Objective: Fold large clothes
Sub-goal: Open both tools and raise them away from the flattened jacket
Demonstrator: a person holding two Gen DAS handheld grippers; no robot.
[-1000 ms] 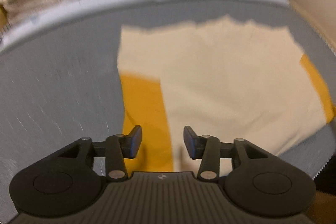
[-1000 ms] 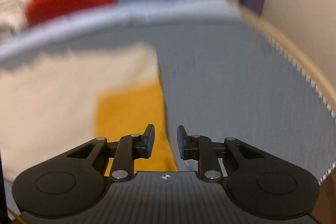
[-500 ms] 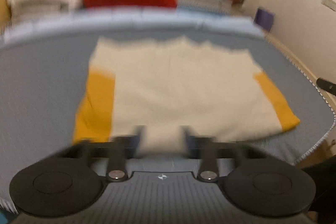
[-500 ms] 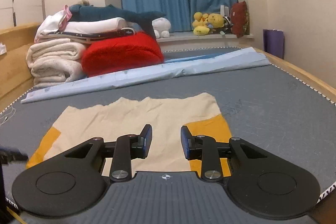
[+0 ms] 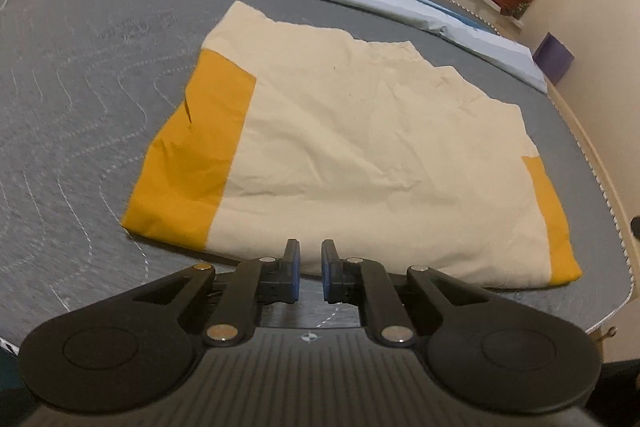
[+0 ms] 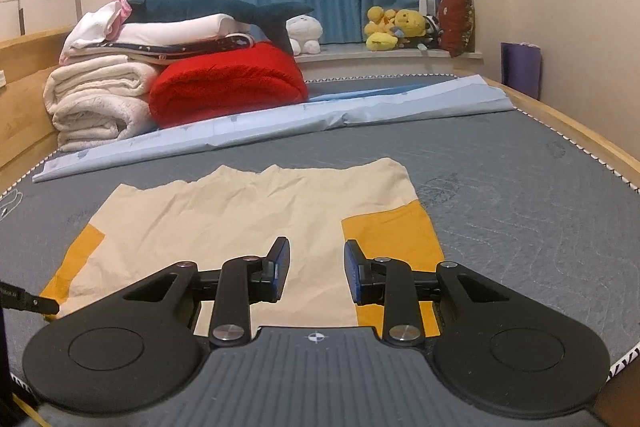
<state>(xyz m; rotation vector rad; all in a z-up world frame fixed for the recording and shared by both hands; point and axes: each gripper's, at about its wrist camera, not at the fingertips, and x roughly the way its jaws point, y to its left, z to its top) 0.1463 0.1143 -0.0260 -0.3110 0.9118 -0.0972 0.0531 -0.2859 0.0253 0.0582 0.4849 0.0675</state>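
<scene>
A folded cream garment (image 5: 360, 147) with mustard-yellow sleeve panels lies flat on the grey mattress (image 5: 80, 87). My left gripper (image 5: 311, 247) hovers just short of the garment's near edge, a bit left of its middle. Its jaws stand a narrow gap apart and are opening, with nothing between them. In the right wrist view the same garment (image 6: 248, 211) lies ahead, and my right gripper (image 6: 316, 251) hangs open over its near right part, beside the yellow panel (image 6: 392, 227), holding nothing. The left gripper's tip (image 6: 28, 303) shows at that view's left edge.
A rumpled light-blue sheet (image 6: 280, 123) runs across the mattress (image 6: 520, 187) behind the garment. Beyond it are a red blanket (image 6: 228, 87), rolled white blankets (image 6: 96, 99) and a plush shark. A wooden bed frame (image 6: 580, 131) borders the right side, with a purple bag (image 6: 520, 67) by the wall.
The left gripper's jaws closed from wide to a narrow gap as it drew back to the garment's near edge and rolled. The right gripper swung left and tilted up, jaws slightly wider.
</scene>
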